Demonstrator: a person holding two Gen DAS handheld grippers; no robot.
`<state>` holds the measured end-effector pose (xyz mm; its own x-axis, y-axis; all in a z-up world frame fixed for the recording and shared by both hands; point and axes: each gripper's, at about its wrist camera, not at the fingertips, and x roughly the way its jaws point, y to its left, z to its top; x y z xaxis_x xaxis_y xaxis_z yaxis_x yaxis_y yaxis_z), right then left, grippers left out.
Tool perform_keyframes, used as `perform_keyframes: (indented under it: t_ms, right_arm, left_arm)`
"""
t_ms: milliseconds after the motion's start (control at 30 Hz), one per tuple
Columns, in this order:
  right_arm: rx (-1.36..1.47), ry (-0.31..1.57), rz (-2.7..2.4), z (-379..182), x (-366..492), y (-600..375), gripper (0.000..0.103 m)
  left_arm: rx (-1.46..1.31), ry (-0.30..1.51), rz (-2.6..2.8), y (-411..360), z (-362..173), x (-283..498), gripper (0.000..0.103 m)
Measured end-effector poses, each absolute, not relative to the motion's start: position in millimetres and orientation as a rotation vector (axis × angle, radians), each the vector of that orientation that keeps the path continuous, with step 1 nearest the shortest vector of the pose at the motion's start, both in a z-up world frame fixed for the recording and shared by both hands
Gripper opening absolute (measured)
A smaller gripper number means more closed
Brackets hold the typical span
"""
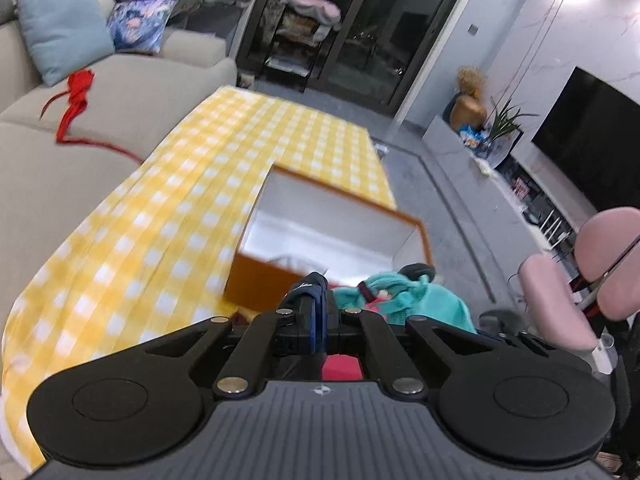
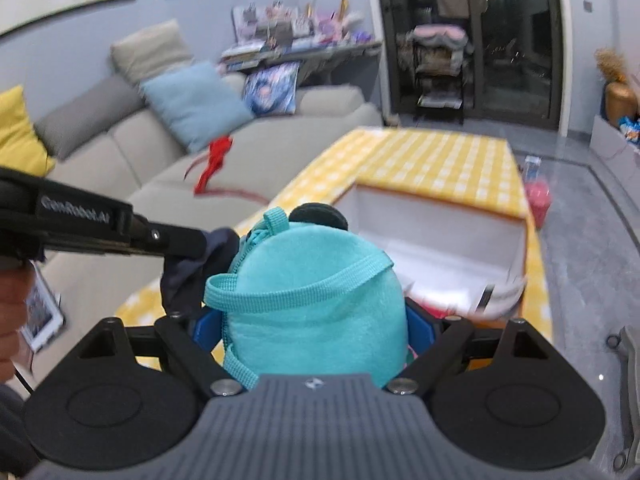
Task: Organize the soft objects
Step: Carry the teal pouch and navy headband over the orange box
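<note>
Two grippers hold one plush bag (image 2: 316, 304) between them, above the near end of a table. The bag is teal, rounded, with webbing straps (image 2: 296, 284) across its back and a black round ear (image 2: 320, 214) at its far top. The right gripper (image 2: 316, 320) has its jaws set wide, clamped on the bag's two sides; the blue pads (image 2: 208, 330) press into the plush. The left gripper (image 1: 314, 300) is closed tight, pinching a dark navy piece of fabric (image 2: 192, 268) at the bag's left side. In the right wrist view that gripper reaches in from the left as a black bar, its fingers meeting at the navy fabric. In the left wrist view the bag (image 1: 404, 296) sits just right of the closed fingertips.

Just beyond both grippers stands an open box (image 1: 332, 224), orange outside and white inside, on a yellow checked cloth (image 1: 160, 216) covering the table. Something pale lies at the box's near edge, too blurred to tell.

Left of the grippers runs a beige sofa (image 2: 132, 152). A red ribbon (image 1: 74, 100) lies on its seat, a light blue cushion (image 1: 60, 28) leans behind it, with a patterned cushion (image 1: 138, 26) further along. A pink chair (image 1: 600, 272) stands right of the left gripper.
</note>
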<state>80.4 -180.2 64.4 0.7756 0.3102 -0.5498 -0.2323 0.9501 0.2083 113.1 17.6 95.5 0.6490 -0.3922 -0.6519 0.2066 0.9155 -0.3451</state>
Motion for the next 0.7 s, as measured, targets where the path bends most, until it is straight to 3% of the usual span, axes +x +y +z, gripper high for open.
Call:
perform_keyframes:
  t_ms: [400,700]
  right_arm:
    - [0.144,0.433,0.193,121.4,128.9,-232.8,0.086]
    - [0.153,0.413,0.108,102.9,206.9,-262.9,0.086]
  left_arm:
    - [-0.094,0.628,-0.344,-31.3,147.2,168.5,0.003]
    - [-0.126,0.617,-0.305,-62.9,107.5,220.9,0.003]
